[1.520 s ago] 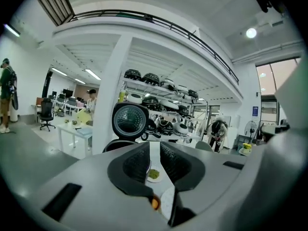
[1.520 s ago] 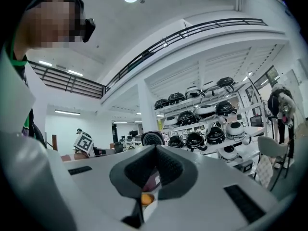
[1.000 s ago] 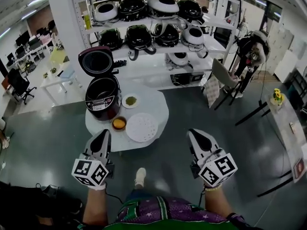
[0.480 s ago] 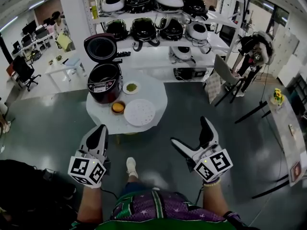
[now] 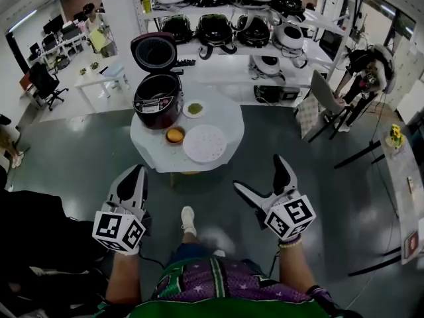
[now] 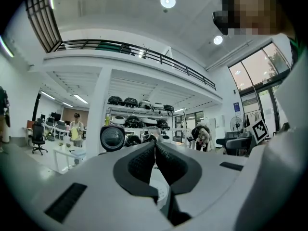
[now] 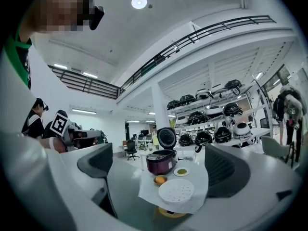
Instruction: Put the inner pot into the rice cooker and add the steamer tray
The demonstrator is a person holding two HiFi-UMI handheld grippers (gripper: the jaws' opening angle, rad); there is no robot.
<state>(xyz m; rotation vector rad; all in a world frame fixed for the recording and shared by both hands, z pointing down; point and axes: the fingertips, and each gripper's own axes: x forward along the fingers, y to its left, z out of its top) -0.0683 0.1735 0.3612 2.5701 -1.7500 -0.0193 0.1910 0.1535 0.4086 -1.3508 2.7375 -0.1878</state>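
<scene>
A dark red rice cooker (image 5: 157, 102) (image 7: 161, 161) stands with its lid (image 5: 154, 52) (image 6: 113, 137) raised at the far left of a round white table (image 5: 228, 114). Its inside looks dark; I cannot tell whether the inner pot sits in it. The white perforated steamer tray (image 5: 205, 143) (image 7: 176, 190) lies flat at the table's near side. My left gripper (image 5: 136, 177) (image 6: 155, 146) is shut and empty, short of the table. My right gripper (image 5: 260, 175) (image 7: 163, 163) has just been opening; its jaws stand wide apart with nothing between them, also short of the table.
An orange bowl (image 5: 175, 135) and a small plate of green stuff (image 5: 195, 108) sit between cooker and tray. Shelves with several rice cookers (image 5: 232, 18) stand behind the table. A folding board (image 5: 317, 105) stands at right, desks and an office chair (image 5: 46, 81) at left. My shoe (image 5: 189, 218) is on the floor.
The right gripper's jaws went from shut to wide open. Both hands and the view shifted; the table now sits farther right and higher in the picture. The left gripper stayed shut.
</scene>
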